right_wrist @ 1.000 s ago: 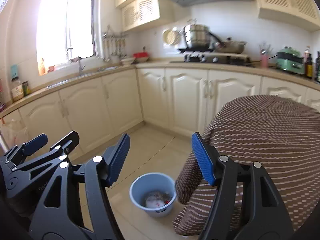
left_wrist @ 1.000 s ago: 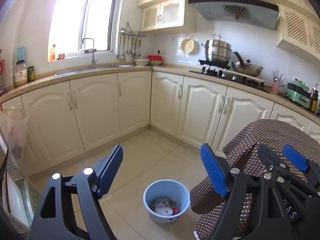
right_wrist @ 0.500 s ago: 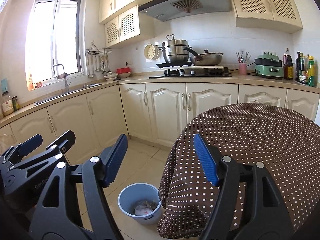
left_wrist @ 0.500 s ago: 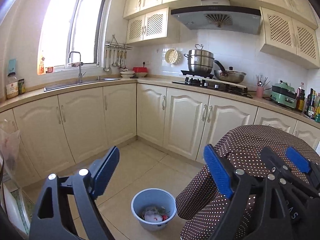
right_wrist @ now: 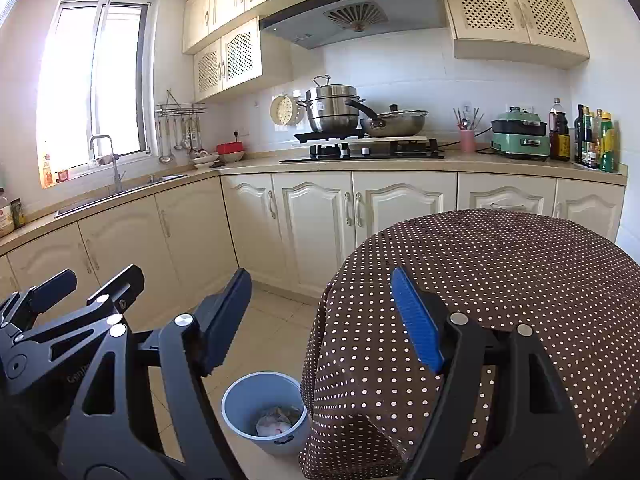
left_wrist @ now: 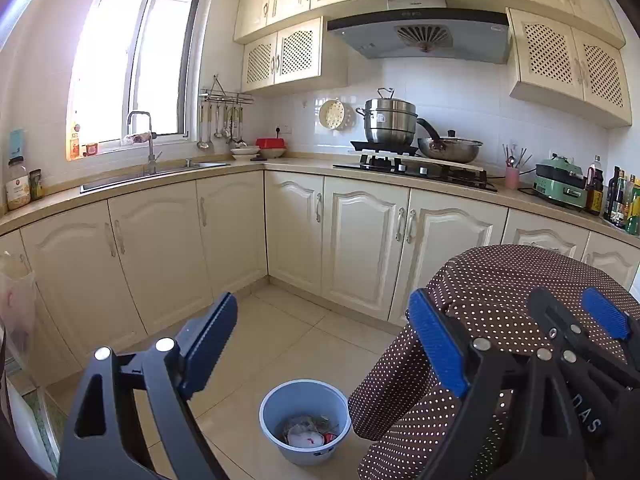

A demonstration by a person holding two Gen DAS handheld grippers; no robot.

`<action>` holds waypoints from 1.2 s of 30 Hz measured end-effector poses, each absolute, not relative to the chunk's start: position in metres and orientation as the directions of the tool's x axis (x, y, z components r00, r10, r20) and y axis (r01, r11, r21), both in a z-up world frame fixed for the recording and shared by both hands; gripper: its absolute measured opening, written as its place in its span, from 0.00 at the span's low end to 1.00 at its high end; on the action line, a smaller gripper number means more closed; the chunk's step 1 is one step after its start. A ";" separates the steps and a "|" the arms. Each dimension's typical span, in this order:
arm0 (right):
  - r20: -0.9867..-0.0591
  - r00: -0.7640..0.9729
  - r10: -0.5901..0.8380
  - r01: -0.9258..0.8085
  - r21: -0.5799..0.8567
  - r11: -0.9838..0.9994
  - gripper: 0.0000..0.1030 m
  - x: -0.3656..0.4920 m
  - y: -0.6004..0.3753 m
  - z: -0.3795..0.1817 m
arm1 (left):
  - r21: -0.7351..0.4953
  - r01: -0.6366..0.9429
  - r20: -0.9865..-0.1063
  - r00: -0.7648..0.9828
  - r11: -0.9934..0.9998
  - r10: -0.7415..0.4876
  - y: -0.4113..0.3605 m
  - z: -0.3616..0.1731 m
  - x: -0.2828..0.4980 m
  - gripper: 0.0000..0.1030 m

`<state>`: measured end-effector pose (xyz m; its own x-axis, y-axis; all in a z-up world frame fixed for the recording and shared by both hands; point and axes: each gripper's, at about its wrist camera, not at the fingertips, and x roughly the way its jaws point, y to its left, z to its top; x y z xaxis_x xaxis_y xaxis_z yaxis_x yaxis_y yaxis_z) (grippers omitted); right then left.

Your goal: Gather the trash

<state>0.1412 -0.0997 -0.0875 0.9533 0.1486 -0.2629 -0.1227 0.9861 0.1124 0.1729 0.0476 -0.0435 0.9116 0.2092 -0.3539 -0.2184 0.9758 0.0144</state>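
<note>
A light blue trash bin stands on the tiled floor beside a round table, with crumpled trash inside. It also shows in the right wrist view, partly behind the tablecloth. My left gripper is open and empty, held high above the floor. My right gripper is open and empty, over the table's left edge. The right gripper shows at the right of the left wrist view. The left gripper shows at the left of the right wrist view.
A round table with a brown polka-dot cloth fills the right. Cream cabinets line the far walls under a counter with a sink, stove and pots. A plastic bag hangs at the far left.
Both grippers have risen and tilted up. The bin sits lower in both views and the upper cabinets and table top have come into sight. Both stay open.
</note>
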 end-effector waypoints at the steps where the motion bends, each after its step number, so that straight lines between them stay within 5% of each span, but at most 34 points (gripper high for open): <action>1: -0.262 0.954 0.147 -0.121 0.112 0.986 0.72 0.141 -0.100 -0.088 | 0.015 -0.218 -0.353 0.912 0.976 0.209 0.047 -0.044 0.173 0.84; 36: -0.279 0.950 0.137 -0.109 0.115 0.987 0.74 0.145 -0.090 -0.095 | 0.025 -0.200 -0.362 0.911 0.980 0.195 0.056 -0.053 0.184 0.84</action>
<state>0.1450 -0.0905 -0.0948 0.9505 0.1371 -0.2789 -0.1087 0.9874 0.1150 0.1836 0.0564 -0.0527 0.9115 0.1950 -0.3622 -0.1995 0.9796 0.0252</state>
